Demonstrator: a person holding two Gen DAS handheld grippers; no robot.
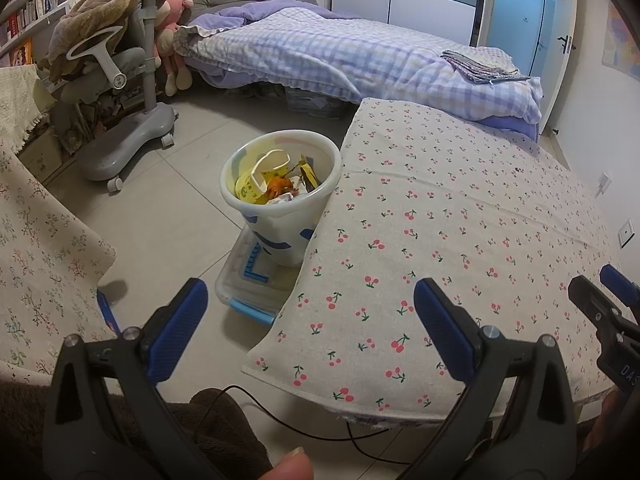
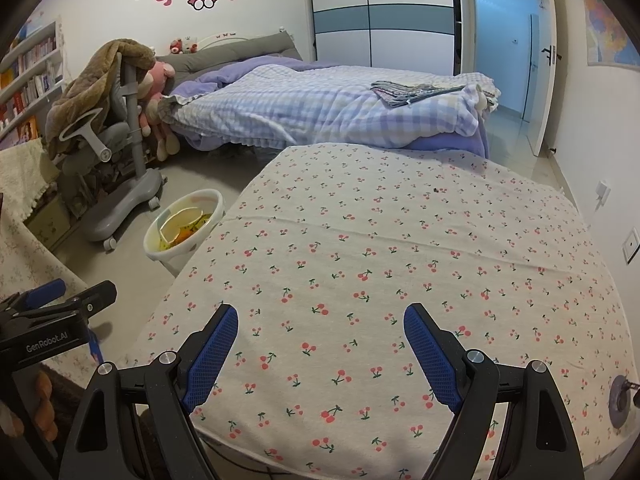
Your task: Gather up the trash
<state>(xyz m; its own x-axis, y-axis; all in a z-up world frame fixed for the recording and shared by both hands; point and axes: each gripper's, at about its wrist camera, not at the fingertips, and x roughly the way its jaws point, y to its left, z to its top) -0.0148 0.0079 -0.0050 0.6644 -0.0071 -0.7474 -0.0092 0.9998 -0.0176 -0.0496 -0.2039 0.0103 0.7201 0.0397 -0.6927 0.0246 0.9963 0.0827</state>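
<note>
ribbed blue tongs (image 2: 320, 344) agape | cherry-print cloth (image 2: 400, 248) | round translucent bin (image 1: 280, 196)

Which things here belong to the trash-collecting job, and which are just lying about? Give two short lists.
Belongs to the job:
- white bin beside the table
- trash in the bin
- left tool, open
- right tool, open

Just lying about:
- cherry-print tablecloth
- bed
- folded cloths on the bed
- grey chair
- clear box under the bin

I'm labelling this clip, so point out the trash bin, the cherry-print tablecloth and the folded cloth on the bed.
trash bin (image 1: 280, 232): left wrist view, outer wall.
cherry-print tablecloth (image 2: 400, 240): right wrist view, bare middle.
folded cloth (image 2: 412, 91): right wrist view, top.
</note>
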